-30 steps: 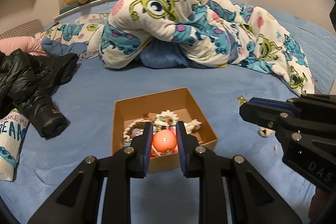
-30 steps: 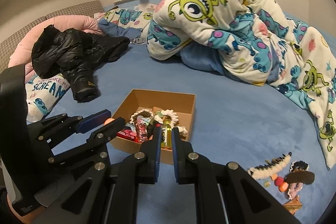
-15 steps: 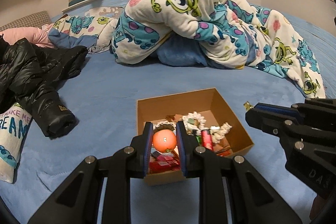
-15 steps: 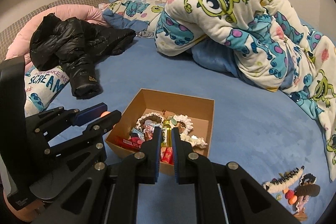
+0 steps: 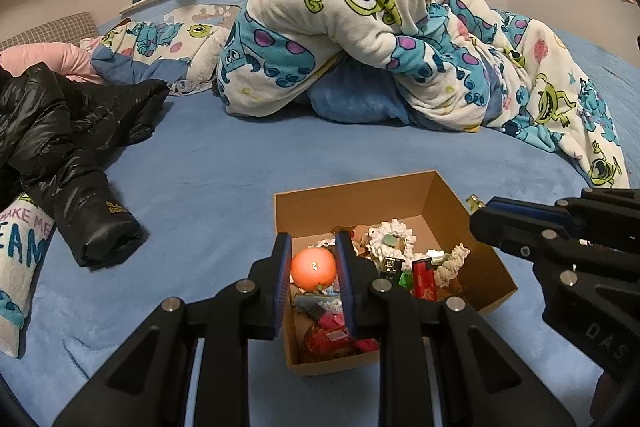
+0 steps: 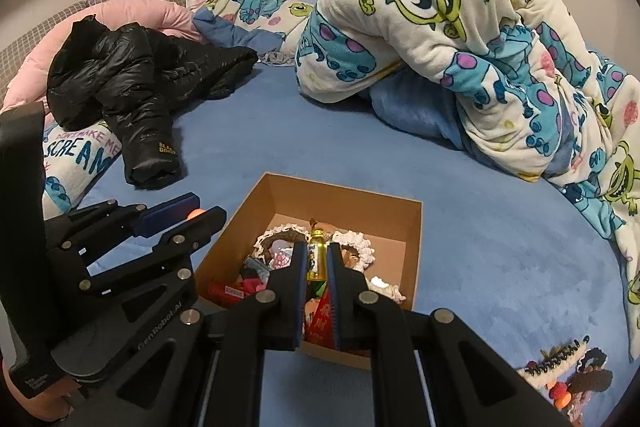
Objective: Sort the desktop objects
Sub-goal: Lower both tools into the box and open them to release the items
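- left gripper is clamped on an orange ball, right over the cardboard box
- right gripper pinches a small yellow bottle, box just beyond
- hair accessories lie on the blue bedspread, 4 o'clock from the box

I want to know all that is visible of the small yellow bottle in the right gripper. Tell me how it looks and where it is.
The small yellow bottle looks like clear glass or plastic filled with yellow liquid, with a gold cap on top and a label on its body. It stands upright, clamped between the blue-padded fingers of the right gripper, over the open cardboard box. Only the fingers touch it.
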